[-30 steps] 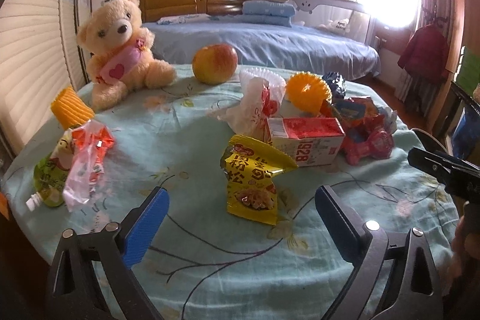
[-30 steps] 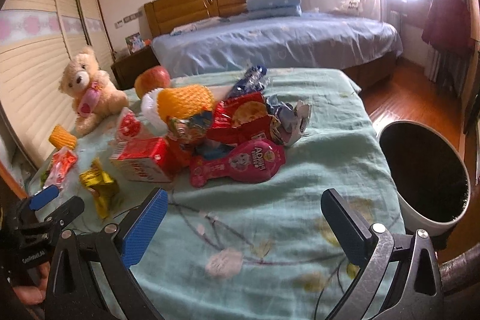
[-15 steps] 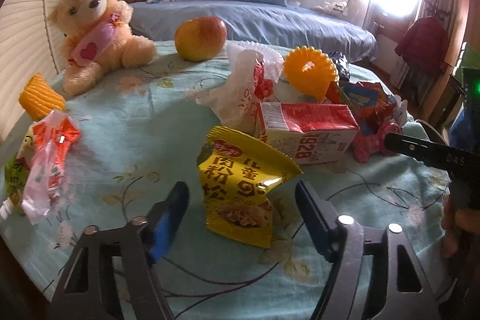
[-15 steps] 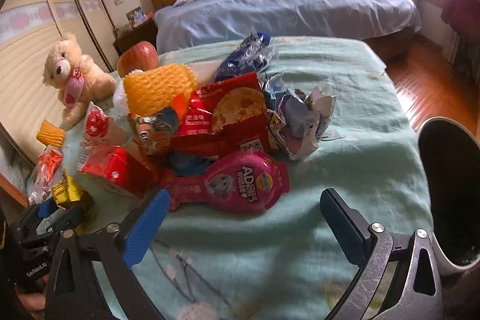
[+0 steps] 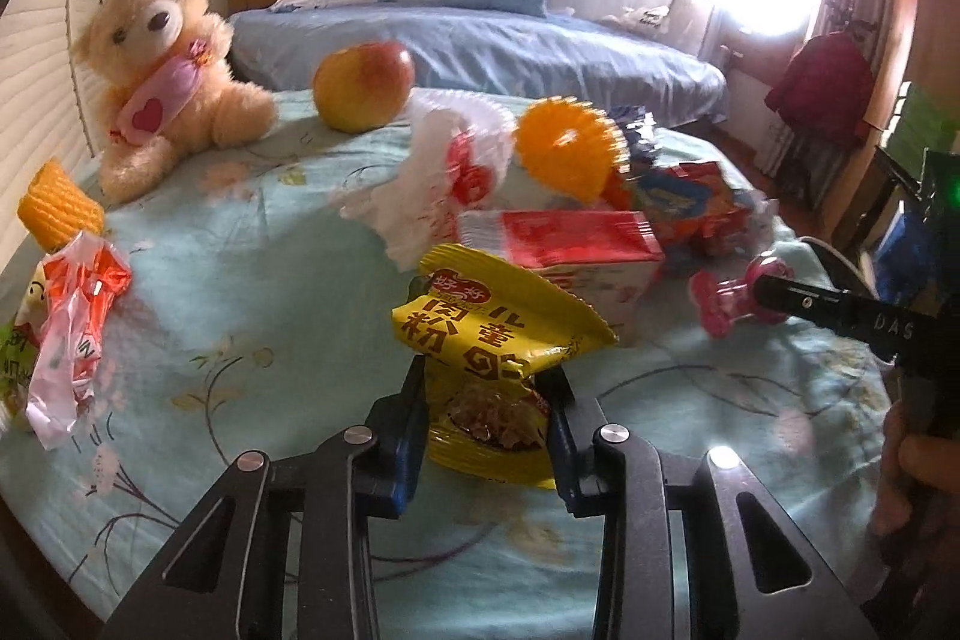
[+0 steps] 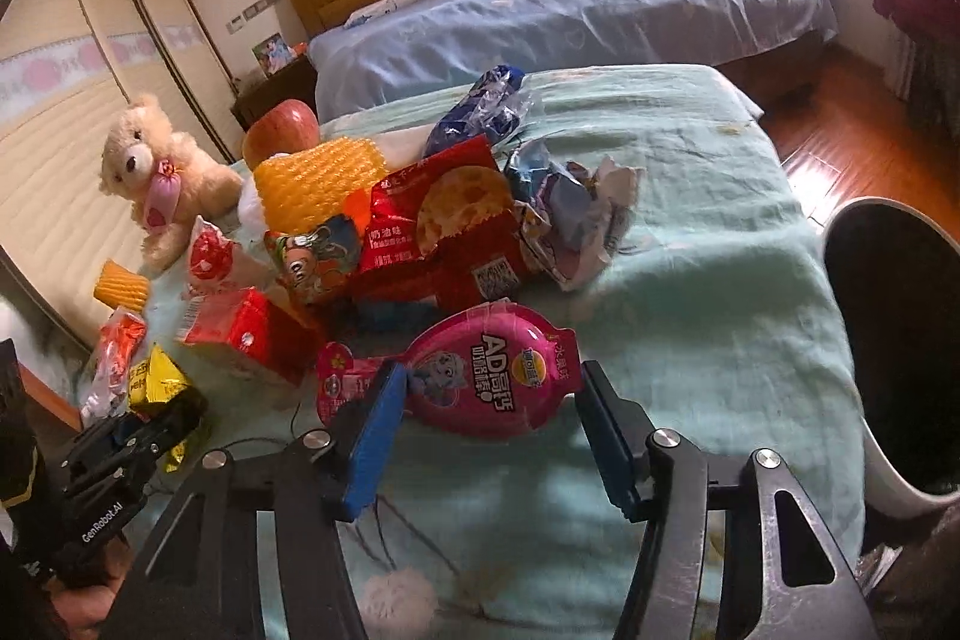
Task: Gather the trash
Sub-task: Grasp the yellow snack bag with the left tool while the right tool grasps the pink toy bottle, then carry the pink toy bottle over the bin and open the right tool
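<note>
In the left wrist view, the left gripper (image 5: pixel 489 403) tilts down toward the desk (image 5: pixel 252 244), which is covered in a pale green flowered cloth. Its fingers (image 5: pixel 408 418) have just been closing and now pinch the near end of the yellow snack packet (image 5: pixel 492 340), which crumples between them. Behind the packet lies a red and white carton (image 5: pixel 576 244), partly hidden by it. At the right edge a dark gripper bar covers part of the pink pouch (image 5: pixel 720 295), and the hand beneath it is cut off.

In the right wrist view, the right gripper (image 6: pixel 489 415) also angles downward. Its fingers (image 6: pixel 375 430) have just been closing and stand at half width on either side of the pink pouch (image 6: pixel 498 370); whether the pads touch it is unclear. The black-lined trash bin (image 6: pixel 900 340) at the right is cut off by the frame. The left gripper (image 6: pixel 150 427) shows at lower left, its fingers mostly hidden around the yellow snack packet (image 6: pixel 159 382).
</note>
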`<state>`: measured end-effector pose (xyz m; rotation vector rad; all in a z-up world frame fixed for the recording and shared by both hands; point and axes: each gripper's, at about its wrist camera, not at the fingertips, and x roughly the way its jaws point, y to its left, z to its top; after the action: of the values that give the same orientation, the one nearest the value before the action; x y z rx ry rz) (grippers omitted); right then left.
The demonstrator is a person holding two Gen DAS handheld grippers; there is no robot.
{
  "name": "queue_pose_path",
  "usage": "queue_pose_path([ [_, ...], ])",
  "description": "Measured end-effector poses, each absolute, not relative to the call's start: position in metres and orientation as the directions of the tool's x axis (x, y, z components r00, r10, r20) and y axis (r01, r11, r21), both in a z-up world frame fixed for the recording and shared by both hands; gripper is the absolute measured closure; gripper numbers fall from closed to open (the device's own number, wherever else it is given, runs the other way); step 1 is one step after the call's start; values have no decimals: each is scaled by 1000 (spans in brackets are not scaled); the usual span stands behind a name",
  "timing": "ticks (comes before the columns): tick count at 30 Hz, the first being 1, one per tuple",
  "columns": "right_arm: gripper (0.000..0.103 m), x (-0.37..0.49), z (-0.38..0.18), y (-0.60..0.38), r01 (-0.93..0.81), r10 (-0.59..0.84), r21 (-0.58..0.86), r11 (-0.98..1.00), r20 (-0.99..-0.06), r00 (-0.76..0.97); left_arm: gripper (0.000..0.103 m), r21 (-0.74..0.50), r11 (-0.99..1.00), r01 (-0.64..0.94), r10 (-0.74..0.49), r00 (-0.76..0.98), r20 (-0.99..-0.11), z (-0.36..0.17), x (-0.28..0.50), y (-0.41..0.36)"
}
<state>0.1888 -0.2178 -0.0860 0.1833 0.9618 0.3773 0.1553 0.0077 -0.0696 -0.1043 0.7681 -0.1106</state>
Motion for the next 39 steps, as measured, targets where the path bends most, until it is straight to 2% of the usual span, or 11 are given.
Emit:
queue_pose_path([
  [2,44,182,-83,-224,-225,394,324,919,-757,521,70,-139,987,86,-158,715,-681,-66,150,2],
  [4,79,177,-80,-230,-214,390,326,921,-753,530,70,-138,984,109,-175,714,-678,-63,145,-6],
  [7,83,173,-80,-248,-178,404,368,913,-747,528,70,-135,979,153,-204,708,-676,-60,139,-21],
  [9,95,169,-80,-254,-165,373,339,926,-757,537,70,-131,976,171,-214,707,-674,-59,137,-27],
  [13,94,166,-85,-262,-154,389,366,918,-755,528,70,-132,974,186,-225,697,-680,-58,137,-31],
  [16,79,168,-86,-262,-160,424,403,901,-744,517,70,-118,977,180,-211,698,-684,-59,139,-30],
  [18,55,170,-85,-260,-190,449,414,890,-733,510,70,-114,978,175,-205,698,-686,-59,140,-30],
  [20,43,175,-83,-255,-229,453,392,891,-731,511,70,-107,980,169,-196,698,-689,-60,143,-32],
  [26,30,192,-88,-232,-351,456,320,880,-778,433,70,-105,982,157,-185,693,-697,-63,149,-34],
  [31,44,194,-94,-213,-415,413,237,879,-812,411,70,-102,982,158,-184,692,-698,-64,153,-37],
  [39,46,182,-86,-239,-351,426,280,893,-779,460,70,-102,973,207,-218,681,-699,-64,155,-54],
])
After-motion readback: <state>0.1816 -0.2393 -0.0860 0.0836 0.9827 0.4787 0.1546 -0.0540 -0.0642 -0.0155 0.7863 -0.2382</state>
